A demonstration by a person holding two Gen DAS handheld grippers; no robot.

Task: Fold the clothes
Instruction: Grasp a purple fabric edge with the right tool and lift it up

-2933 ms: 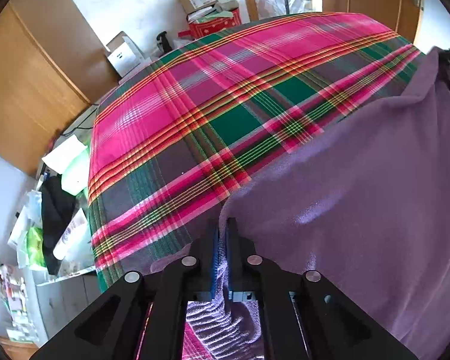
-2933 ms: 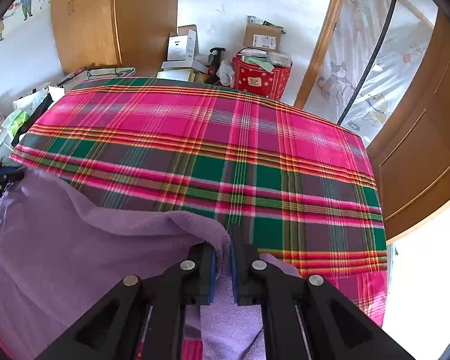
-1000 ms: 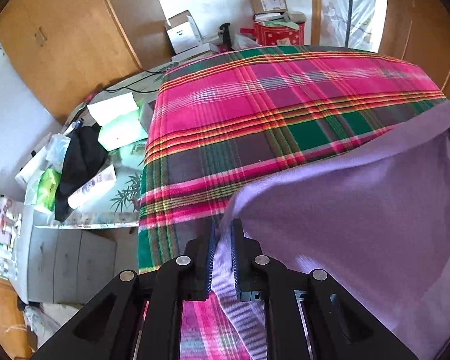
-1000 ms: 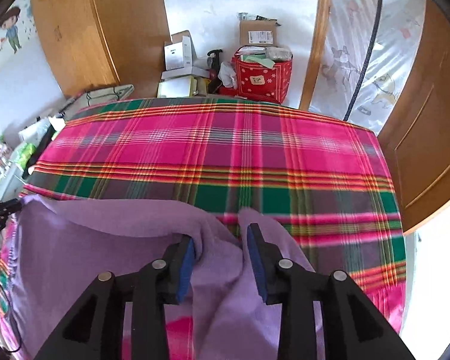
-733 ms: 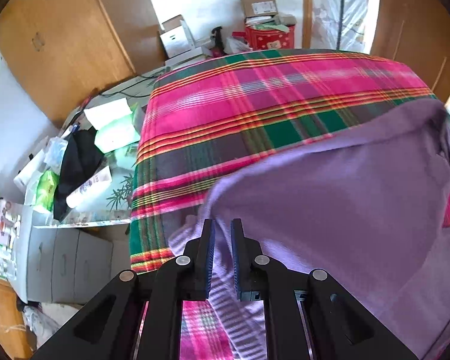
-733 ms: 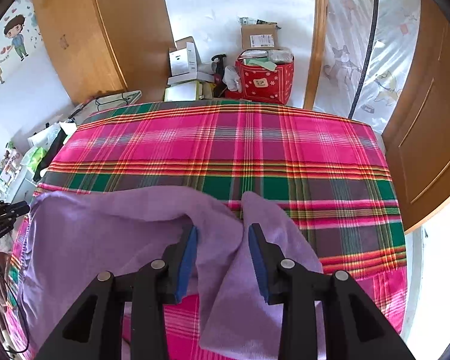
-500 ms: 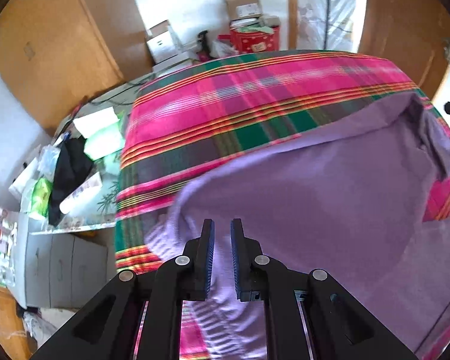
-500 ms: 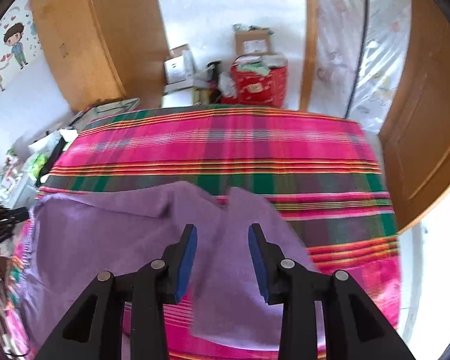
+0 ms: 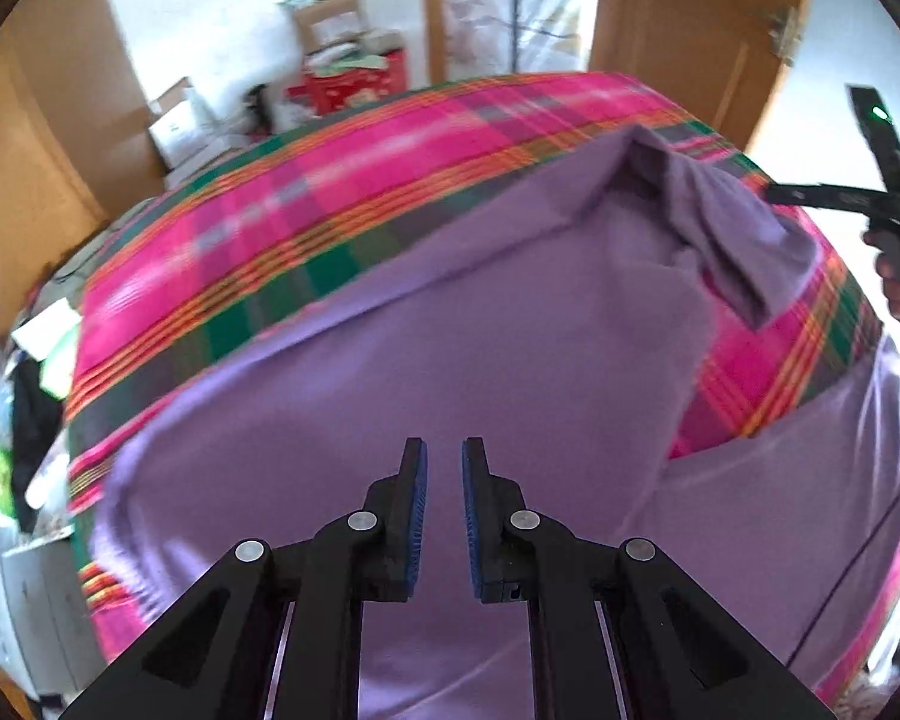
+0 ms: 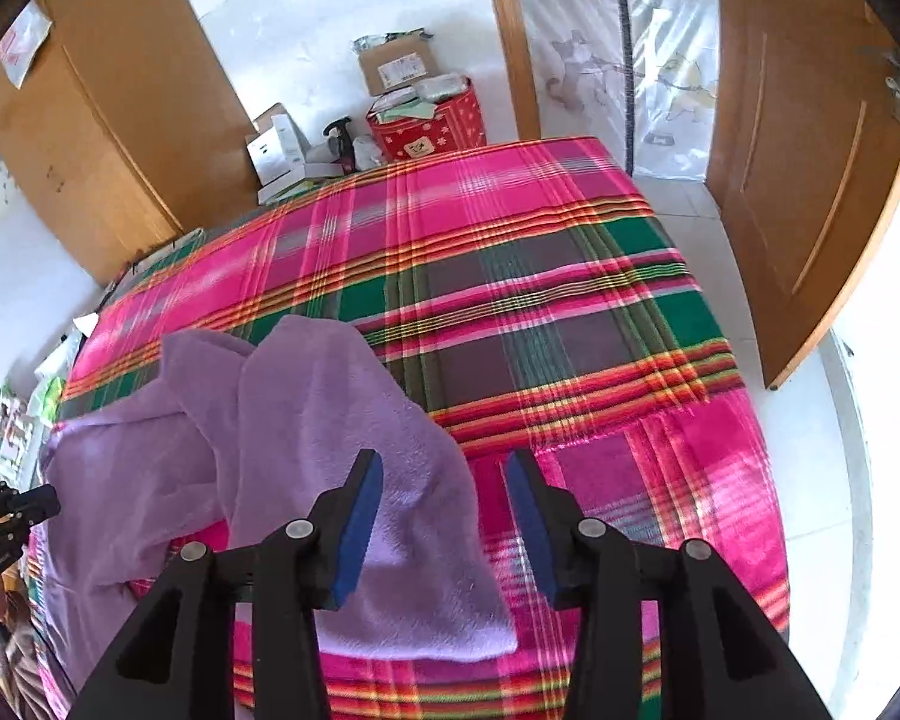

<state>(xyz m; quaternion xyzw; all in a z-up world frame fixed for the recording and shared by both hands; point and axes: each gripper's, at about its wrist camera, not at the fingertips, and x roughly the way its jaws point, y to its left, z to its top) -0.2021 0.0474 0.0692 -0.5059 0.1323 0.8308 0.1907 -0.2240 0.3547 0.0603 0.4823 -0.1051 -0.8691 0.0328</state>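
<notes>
Both grippers hang over the purple fleece garment [image 9: 510, 324] with nothing in their grip, so the step in hand looks like picking the next hold for another fold. Nearest in its own view, the left gripper [image 9: 444, 468] has its jaws drawn to a narrow slit, bare purple cloth showing through the gap and no fold pinched between the pads. The right gripper [image 10: 444, 474] has just been opening its jaws; they stand wide, the garment's near flap lying below and partly between them, untouched by either blue pad. To do the next hold well, I would judge that each gripper should drop onto a clean outer edge rather than mid-panel, take a single layer, and lift both ends evenly so the fleece does not bunch; the left jaws would need to open first. The garment lies spread on the plaid blanket [image 10: 570, 276] over the bed, its near part broad and fairly smooth. Farther off on the right side, a flap is turned back and rumpled, with a strip of plaid showing between layers. It is a soft, thick, matte lilac cloth, likely to slump and cling to itself.
</notes>
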